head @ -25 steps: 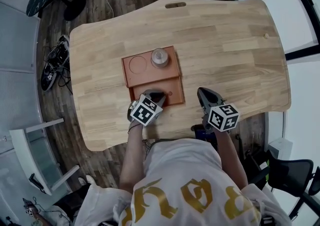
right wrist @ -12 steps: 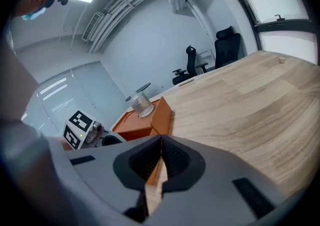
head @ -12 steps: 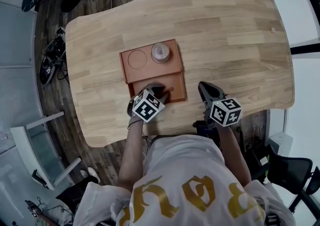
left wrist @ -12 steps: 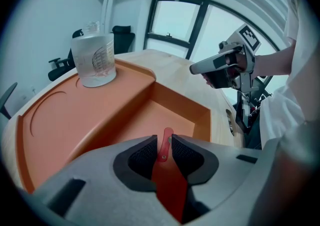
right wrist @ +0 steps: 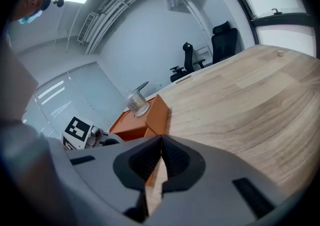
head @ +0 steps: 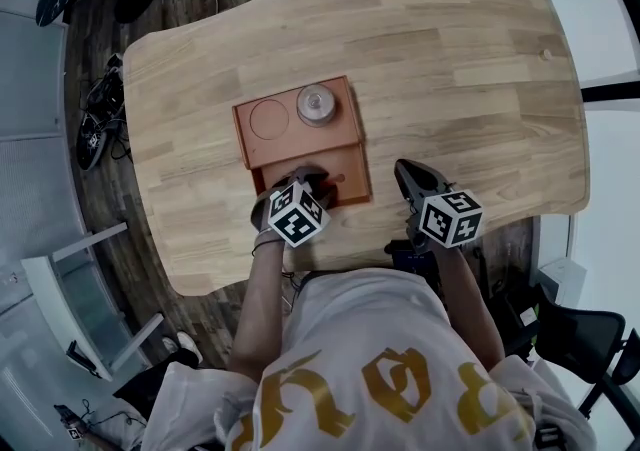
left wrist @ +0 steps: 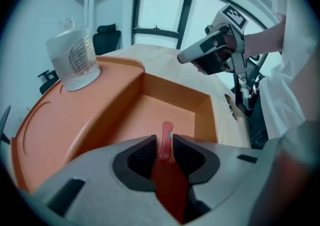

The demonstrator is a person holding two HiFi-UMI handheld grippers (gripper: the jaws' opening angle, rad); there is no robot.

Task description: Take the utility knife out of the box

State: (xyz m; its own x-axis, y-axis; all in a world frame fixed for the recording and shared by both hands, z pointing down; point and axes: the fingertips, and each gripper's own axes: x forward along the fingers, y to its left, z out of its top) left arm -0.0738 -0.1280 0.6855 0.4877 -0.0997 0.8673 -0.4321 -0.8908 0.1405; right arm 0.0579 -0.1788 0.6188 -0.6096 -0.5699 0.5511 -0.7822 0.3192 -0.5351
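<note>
Red utility knife [left wrist: 166,141] pinched in the left gripper [left wrist: 165,147] above the orange box [left wrist: 172,111]; next should come a lift clear of its walls. Right gripper [right wrist: 160,159] jaws pressed together, empty.

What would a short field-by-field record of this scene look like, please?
surface: wooden table
box: orange box, raised shelf on the far side, open compartment on the near side
on shelf: clear bottle, upright, beside an empty round recess
left tongs: shut on the red utility knife, over the compartment
right tongs: shut, empty, over bare table right of the box
task state: knife gripped, not yet carried away from the box
</note>
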